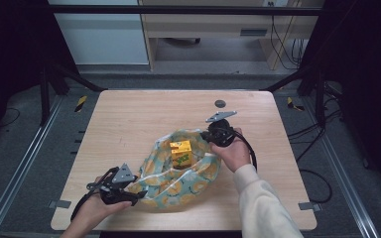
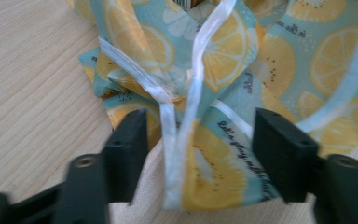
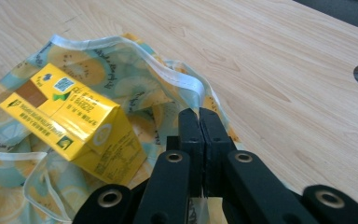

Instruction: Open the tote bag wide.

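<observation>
Left gripper (image 1: 129, 191), jaws apart around the fruit-print bag's (image 1: 178, 191) near hem, and right gripper (image 1: 209, 135), clamped on its far rim, spread it around the yellow carton (image 1: 181, 152).

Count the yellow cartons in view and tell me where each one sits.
1. The yellow carton stands inside the open lemon-print bag at mid-table; the bag's folds could hide more.

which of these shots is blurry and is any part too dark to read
Left gripper view: soft all over, its black jaws smeared, the lemon-print bag fuzzy. Right gripper view: sharp, small print on the yellow carton resolved. High view: table evenly lit, surroundings at both sides nearly black.
</observation>
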A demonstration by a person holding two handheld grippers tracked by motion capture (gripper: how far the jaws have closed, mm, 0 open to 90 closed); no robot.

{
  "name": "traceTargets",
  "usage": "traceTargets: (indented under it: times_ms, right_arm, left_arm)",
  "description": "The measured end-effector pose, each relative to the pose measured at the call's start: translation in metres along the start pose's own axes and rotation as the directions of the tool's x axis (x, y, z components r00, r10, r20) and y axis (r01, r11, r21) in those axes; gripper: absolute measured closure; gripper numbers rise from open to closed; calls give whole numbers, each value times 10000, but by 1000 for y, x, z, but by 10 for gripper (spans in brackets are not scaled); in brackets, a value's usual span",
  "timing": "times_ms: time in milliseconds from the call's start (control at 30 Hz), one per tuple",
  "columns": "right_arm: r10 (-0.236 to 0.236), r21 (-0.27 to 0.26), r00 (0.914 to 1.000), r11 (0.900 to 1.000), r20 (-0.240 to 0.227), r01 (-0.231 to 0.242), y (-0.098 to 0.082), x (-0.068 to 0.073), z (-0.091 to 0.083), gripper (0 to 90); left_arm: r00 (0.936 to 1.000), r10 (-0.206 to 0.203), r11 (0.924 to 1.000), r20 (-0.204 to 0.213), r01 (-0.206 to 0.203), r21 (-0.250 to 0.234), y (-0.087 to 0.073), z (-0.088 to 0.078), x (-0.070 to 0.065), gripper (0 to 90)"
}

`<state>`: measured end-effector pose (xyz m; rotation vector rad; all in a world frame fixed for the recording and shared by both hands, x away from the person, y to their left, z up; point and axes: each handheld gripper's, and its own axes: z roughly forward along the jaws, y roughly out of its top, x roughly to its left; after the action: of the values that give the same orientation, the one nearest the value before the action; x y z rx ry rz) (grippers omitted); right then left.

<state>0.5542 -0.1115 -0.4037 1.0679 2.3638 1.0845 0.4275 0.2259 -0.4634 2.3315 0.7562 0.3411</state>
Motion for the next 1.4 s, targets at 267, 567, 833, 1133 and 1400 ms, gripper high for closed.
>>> traceTargets:
  times_ms: [267,567,833,1133,1400]
  right_arm:
    - [261,-145,9993,9996,263,-257,-3,-9,1,897]
    - [667,27,9960,9977,589,-670,-8,-27,7,898]
    - [842,600,9945,9943,616,-879,-19,-37,20,897]
    - [1165,848,9912,9889,627,-1216,-32,-42,29,896]
    - [1103,718,9924,9909,548,-1141,-31,-41,28,880]
  left_arm:
    - [9989,448,9979,144,-454,461,5,0,0,869]
    - [9976,251,9995,-650,-262,-168,23,-1,12,895]
    - [9970,95,9998,-763,-80,199,13,6,21,897]
    - [9973,21,9996,-728,0,282,9,6,23,897]
    - [9981,12,9996,-614,5,278,7,5,21,896]
